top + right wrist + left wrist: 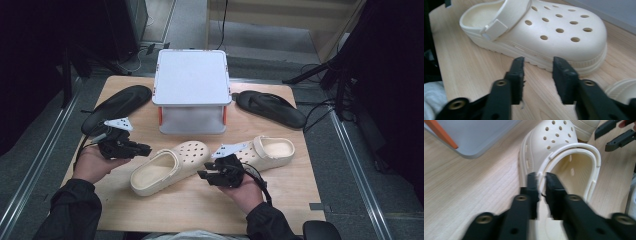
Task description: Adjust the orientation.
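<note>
Your left gripper (pixel 541 176) clamped on the near clog's (pixel 167 167) rim, your right gripper (pixel 538 62) parted just short of the far clog (pixel 541 30), grey box (pixel 191 90) behind.

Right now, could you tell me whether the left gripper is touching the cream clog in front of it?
Touching. In the left gripper view, the left gripper has its two black jaws closed on the rim of the nearer cream clog, with the rim pinched between them.

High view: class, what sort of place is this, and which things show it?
Probably a lab or workshop set up for recording, not a home: a bare wooden table on grey floor, dark stands with trailing cables beside it, and footwear such as cream clogs laid out as props.
</note>
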`<state>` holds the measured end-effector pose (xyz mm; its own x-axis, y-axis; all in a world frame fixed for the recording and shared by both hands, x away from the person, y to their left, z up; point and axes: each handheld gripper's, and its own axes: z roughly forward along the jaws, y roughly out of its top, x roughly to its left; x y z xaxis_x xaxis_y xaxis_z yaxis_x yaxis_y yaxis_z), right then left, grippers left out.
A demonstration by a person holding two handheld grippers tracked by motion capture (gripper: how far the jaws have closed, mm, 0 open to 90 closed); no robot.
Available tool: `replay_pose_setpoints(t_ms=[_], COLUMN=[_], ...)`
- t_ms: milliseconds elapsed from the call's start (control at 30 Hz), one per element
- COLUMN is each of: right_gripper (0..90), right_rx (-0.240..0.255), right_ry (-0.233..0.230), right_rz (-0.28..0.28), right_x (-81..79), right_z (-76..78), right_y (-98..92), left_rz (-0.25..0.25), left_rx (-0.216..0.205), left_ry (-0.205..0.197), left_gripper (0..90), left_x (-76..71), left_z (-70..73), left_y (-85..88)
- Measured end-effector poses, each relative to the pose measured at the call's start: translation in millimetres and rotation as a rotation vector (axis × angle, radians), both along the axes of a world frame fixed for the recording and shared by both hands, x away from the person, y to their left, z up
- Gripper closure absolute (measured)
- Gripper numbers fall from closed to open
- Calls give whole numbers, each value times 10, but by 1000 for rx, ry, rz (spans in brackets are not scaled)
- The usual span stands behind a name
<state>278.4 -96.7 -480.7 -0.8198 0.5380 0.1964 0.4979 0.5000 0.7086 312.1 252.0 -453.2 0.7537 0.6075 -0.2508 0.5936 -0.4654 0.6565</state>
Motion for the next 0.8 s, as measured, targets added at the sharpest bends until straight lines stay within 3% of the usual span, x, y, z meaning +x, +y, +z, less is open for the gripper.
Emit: replay_pose_setpoints(t_ms=[100, 333, 367, 500, 567, 667, 800], right_gripper=[750, 900, 900, 900, 900, 900, 900], right_rx=[25, 12, 14, 3, -9, -5, -19], right_ry=[53, 51, 58, 60, 55, 72, 87], right_rz=[-10, -15, -14, -5, 7, 11, 1], right_x=[-14, -41, -39, -27, -4, 24, 47], right_z=[-15, -84, -98, -150, -172, -198, -251], right_y=[-7, 69, 91, 182, 231, 285, 356], left_rz=[25, 22, 18, 3, 1, -6, 0], left_rx=[-3, -12, 8, -32, -30, 4, 15], left_ry=[-7, 26, 29, 73, 82, 84, 88], left_gripper=[898, 899, 899, 898, 899, 899, 899], left_x=[47, 188, 192, 203, 209, 207, 204], left_z=[-29, -259, -284, -366, -383, -407, -418], left_y=[51, 24, 6, -10, -13, -55, -75])
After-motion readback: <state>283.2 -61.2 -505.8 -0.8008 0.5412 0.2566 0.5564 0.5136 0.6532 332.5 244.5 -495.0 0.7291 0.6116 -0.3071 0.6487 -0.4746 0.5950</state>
